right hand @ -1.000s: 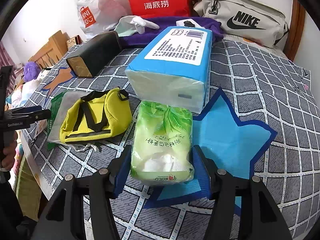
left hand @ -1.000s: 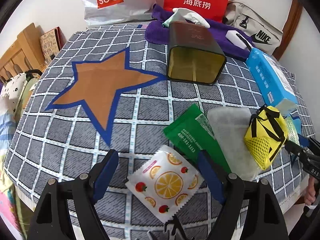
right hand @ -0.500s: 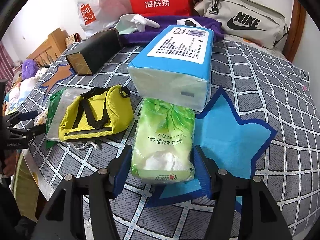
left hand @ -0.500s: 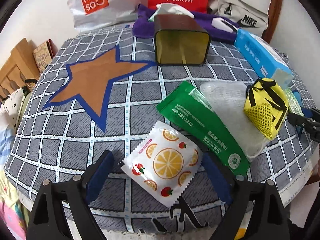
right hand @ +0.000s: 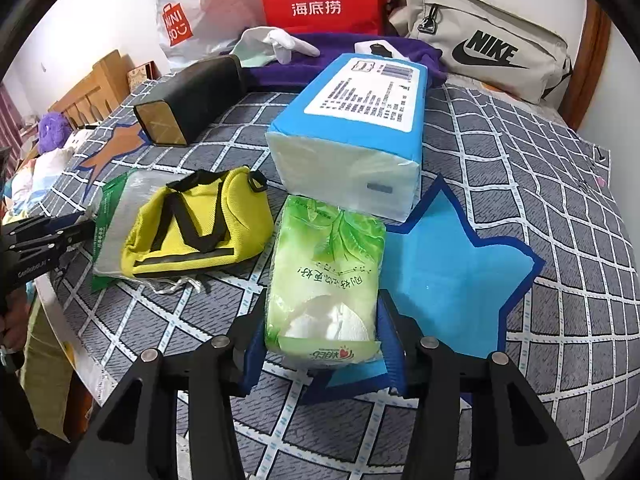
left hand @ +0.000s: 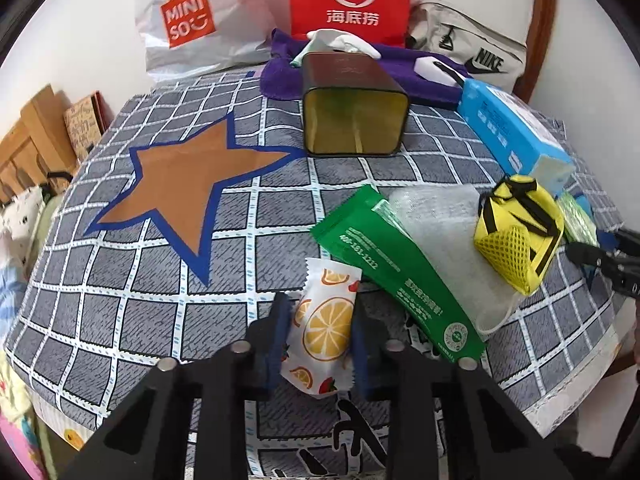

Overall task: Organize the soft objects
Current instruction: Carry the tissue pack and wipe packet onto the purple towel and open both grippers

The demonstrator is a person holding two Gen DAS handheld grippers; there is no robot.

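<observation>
Closed since 0.5 s ago: left gripper (left hand: 318,334) clamped on orange-print sachet (left hand: 324,324), bed's near edge | light, crinkly, slippery: grip mid-body | right gripper (right hand: 320,344) apart, straddling soft green tissue pack (right hand: 326,276)

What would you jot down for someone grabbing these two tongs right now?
Left tongs: shut on the orange-print sachet, pinched at the bed's near edge.
Right tongs: straddling the green tissue pack; grip uncertain.
Yellow pouch lies on the clear bag and the green packet; the blue tissue pack sits behind the green tissue pack.
Nothing looks sorted yet; every item remains to be placed.
</observation>
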